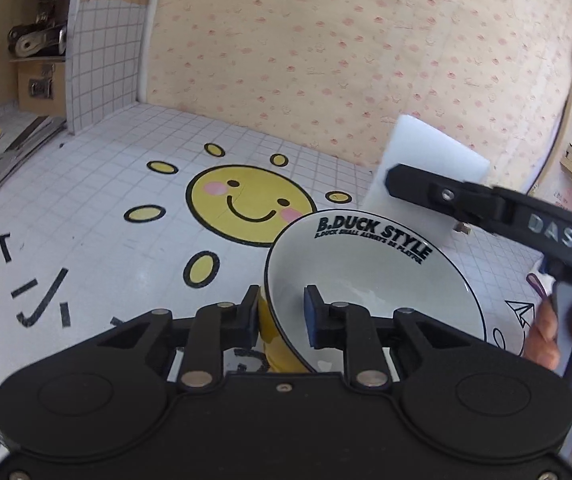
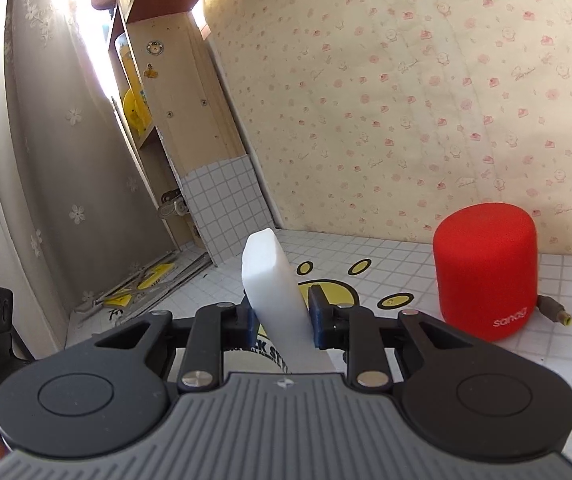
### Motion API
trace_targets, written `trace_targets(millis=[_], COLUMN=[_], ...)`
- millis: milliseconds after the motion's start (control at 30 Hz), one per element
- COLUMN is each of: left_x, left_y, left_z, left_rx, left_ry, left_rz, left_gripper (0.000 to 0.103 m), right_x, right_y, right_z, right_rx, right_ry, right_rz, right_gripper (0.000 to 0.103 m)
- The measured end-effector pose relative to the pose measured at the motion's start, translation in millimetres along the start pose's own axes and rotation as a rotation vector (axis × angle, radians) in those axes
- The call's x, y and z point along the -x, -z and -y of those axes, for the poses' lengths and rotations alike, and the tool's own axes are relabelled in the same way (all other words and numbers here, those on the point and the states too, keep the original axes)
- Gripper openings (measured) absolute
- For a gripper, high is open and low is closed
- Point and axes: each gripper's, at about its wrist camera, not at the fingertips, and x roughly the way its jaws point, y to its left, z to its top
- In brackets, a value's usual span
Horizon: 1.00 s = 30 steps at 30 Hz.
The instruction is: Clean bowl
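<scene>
The left gripper (image 1: 282, 312) clamps the tilted bowl's (image 1: 373, 280) rim while the right gripper (image 2: 282, 314) pinches a white sponge (image 2: 274, 292).

Left gripper (image 1: 280, 312) jaws on bowl (image 1: 369, 280) rim, bowl tilted over desk (image 1: 86, 200). Sponge (image 1: 425, 168) at bowl's 1 o'clock, in right gripper (image 2: 280, 316). Speaker (image 2: 485, 272) on desk, 2 o'clock of sponge, near wall (image 2: 405, 100).

Red speaker (image 2: 487, 272) upright on the tiled surface (image 1: 98, 168), cable plug (image 2: 557, 312) just beside. Smiley sun print (image 1: 246, 200) mid-surface. Patterned wallpaper (image 1: 325, 40) behind. Wooden shelf (image 2: 174, 92) and curtain (image 2: 46, 140) at left.
</scene>
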Motion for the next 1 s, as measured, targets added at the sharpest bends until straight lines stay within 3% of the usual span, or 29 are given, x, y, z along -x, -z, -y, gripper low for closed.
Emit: trace_targets(millis=[200, 400, 500, 833, 1000], left_x=[-1.9, -2.3, 6.1, 5.7, 4.3], left_y=[1.5, 3.9, 5.3, 8.3, 4.3], left_z=[2.3, 7.5, -6.8, 2.0, 0.8], left_rx=[0.016, 0.019, -0.008, -0.042, -0.111], left_ry=[-0.008, -0.031, 0.002, -0.002, 0.023], left_rz=[0.009, 0.018, 0.001, 0.007, -0.017], left_gripper=[0.024, 0.024, 0.024, 0.027, 0.037], right_x=[25.2, 4.8, -7.4, 18.1, 15.9], right_y=[10.7, 5.0, 1.8, 26.1, 25.0], right_z=[11.2, 8.6, 4.5, 21.9, 23.8], right_rx=[-0.054, -0.084, -0.082, -0.117, -0.128], right_ry=[0.003, 0.004, 0.013, -0.031, -0.048], right_rz=[-0.001, -0.003, -0.015, -0.027, -0.026], right_gripper=[0.027, 0.027, 0.027, 0.028, 0.028])
